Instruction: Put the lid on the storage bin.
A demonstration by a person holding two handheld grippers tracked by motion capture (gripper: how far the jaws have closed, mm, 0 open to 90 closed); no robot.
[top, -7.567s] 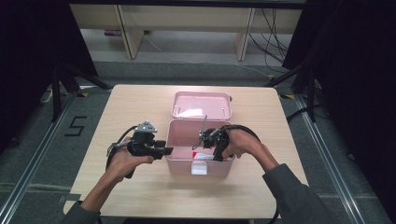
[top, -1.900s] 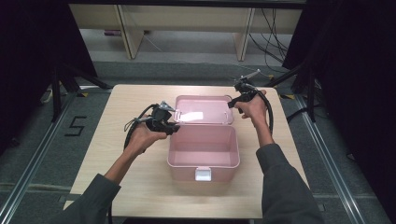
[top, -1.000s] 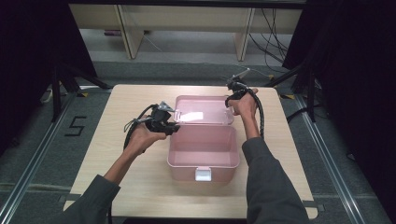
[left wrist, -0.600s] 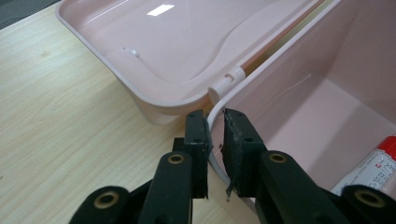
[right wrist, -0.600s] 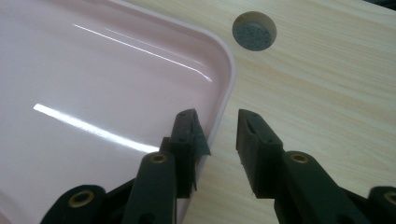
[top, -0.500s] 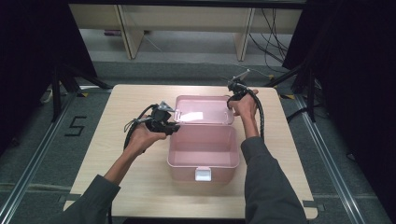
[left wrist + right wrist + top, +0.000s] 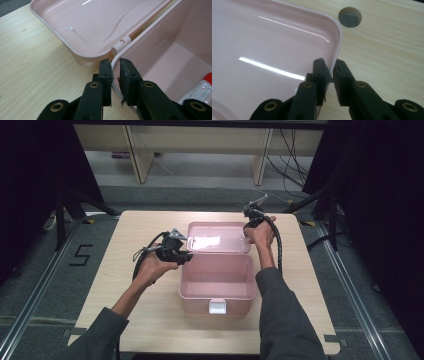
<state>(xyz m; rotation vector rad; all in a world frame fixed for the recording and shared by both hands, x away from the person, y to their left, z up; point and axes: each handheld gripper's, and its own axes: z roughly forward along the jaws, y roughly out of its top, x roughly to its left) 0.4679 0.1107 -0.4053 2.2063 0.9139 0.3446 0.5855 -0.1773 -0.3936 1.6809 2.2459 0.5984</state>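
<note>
The pink box (image 7: 218, 280) stands open in the middle of the table (image 7: 130, 225), its lid (image 7: 217, 238) laid back flat on the far side. The left gripper (image 7: 184, 257) comes in level from the left, and the left gripper view shows its jaws clamped on the box's left wall rim (image 7: 115, 62) just by the hinge. The right gripper (image 7: 246, 231) points down at the lid's right edge; its jaws have just been closing, and the right gripper view shows them pinching the lid rim (image 7: 336, 53). Both forearms reach in from the near side. Bare tabletop lies left, right and near. A red-and-white item (image 7: 202, 87) lies inside the box; a grey round plug (image 7: 350, 17) sits in the table beyond the lid's corner.
</note>
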